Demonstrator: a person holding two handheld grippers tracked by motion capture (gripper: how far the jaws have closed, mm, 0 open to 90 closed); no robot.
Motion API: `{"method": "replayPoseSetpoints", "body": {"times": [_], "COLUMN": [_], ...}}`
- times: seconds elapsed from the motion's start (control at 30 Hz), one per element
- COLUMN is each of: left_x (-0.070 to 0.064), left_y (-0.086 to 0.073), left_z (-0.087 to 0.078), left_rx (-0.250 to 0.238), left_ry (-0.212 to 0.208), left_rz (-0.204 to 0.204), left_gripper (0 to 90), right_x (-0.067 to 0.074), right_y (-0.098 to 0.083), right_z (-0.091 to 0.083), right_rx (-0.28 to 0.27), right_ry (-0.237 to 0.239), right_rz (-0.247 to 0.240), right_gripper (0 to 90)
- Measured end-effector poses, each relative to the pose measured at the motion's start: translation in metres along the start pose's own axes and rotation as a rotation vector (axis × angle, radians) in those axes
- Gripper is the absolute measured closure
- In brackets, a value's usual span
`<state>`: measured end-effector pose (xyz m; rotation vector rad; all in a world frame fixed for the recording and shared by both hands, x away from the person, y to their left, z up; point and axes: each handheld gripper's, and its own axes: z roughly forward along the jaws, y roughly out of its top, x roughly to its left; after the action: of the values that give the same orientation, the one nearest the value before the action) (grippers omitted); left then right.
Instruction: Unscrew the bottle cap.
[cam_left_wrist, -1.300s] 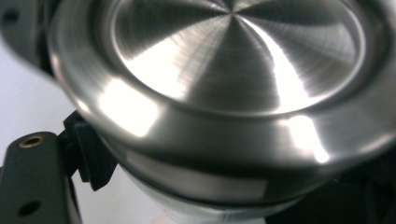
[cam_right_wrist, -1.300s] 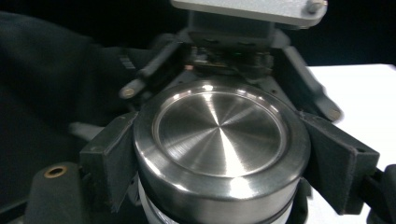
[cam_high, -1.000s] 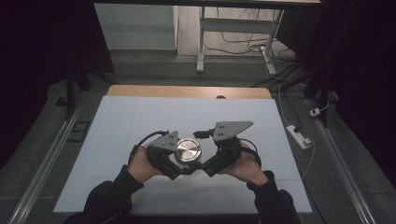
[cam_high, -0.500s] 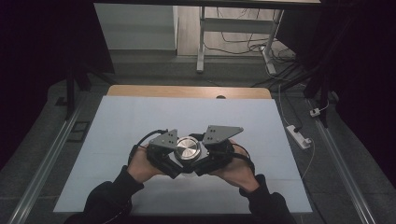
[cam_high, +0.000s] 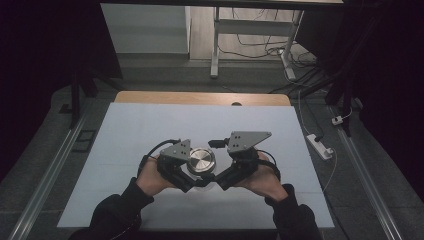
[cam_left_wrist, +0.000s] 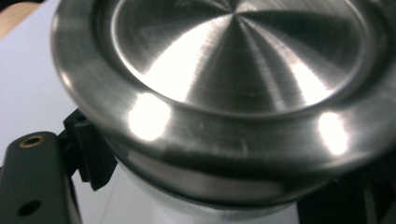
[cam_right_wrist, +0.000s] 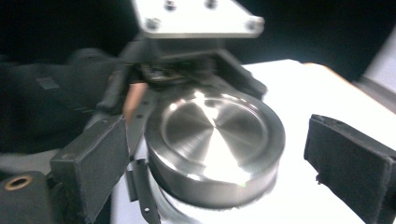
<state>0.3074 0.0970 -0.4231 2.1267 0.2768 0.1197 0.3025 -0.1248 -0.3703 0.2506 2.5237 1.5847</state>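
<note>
A jar with a round brushed-metal lid (cam_high: 201, 160) sits low over the white table between both hands. My left gripper (cam_high: 192, 172) is shut on the jar's body just under the lid (cam_left_wrist: 233, 70), its black jaws on either side of the pale body (cam_left_wrist: 205, 212). My right gripper (cam_high: 216, 172) comes in from the right. Its jaws have just been opening and now stand open on either side of the lid (cam_right_wrist: 215, 135). The right pad (cam_right_wrist: 348, 165) is well clear of the rim and the left pad (cam_right_wrist: 91, 161) is close beside it. The left gripper's grey plate (cam_right_wrist: 196, 18) shows behind the jar.
The white table sheet (cam_high: 150, 125) spreads on all sides of the hands, with a wooden strip (cam_high: 200, 98) along its far edge. A white power strip (cam_high: 320, 146) and cables lie on the floor at the right. A desk frame (cam_high: 215, 45) stands beyond.
Half a second ago the right gripper had moved left, close against the lid. Now it has drawn back to the right with its jaws apart. The left gripper and the jar stayed put.
</note>
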Motion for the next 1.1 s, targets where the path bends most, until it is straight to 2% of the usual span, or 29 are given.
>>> {"method": "replayPoseSetpoints", "body": {"times": [0.1, 0.13, 0.2, 0.3, 0.4, 0.47, 0.53, 0.77, 0.97, 1.1], "left_x": [0.002, 0.002, 0.001, -0.002, -0.004, -0.004, -0.003, -0.001, 0.000, 0.000], "left_y": [-0.001, -0.002, -0.001, 0.002, 0.003, 0.003, 0.002, -0.001, -0.003, -0.004], "left_z": [0.000, 0.000, 0.001, 0.002, 0.003, 0.003, 0.003, 0.004, 0.011, 0.012], "left_rx": [0.017, 0.019, 0.025, 0.032, 0.043, 0.048, 0.043, 0.050, 0.085, 0.085], "left_ry": [0.048, 0.053, 0.056, 0.060, 0.054, 0.037, 0.013, 0.012, 0.017, 0.016], "left_rz": [-0.024, -0.026, -0.018, -0.008, 0.008, 0.019, 0.025, 0.028, 0.035, 0.034], "left_gripper": [15.7, 15.7, 15.7, 15.7, 15.7, 15.7, 15.7, 15.7, 15.7, 15.7], "right_x": [0.002, 0.003, 0.004, 0.007, 0.011, 0.013, 0.014, 0.006, 0.005, 0.005], "right_y": [0.000, 0.000, -0.001, -0.002, -0.002, -0.001, -0.001, -0.003, -0.004, -0.004], "right_z": [0.005, 0.008, 0.013, 0.018, 0.021, 0.021, 0.020, 0.018, 0.017, 0.017], "right_rx": [0.019, 0.028, 0.044, 0.049, 0.049, 0.055, 0.063, 0.031, 0.020, 0.015], "right_ry": [-0.081, -0.111, -0.135, -0.138, -0.133, -0.136, -0.122, -0.070, -0.079, -0.083], "right_rz": [0.026, 0.026, 0.033, 0.046, 0.037, 0.011, 0.004, 0.068, 0.070, 0.073], "right_gripper": [7.7, 8.3, 9.6, 12.1, 17.2, 17.7, 17.8, 17.9, 17.9, 18.0]}}
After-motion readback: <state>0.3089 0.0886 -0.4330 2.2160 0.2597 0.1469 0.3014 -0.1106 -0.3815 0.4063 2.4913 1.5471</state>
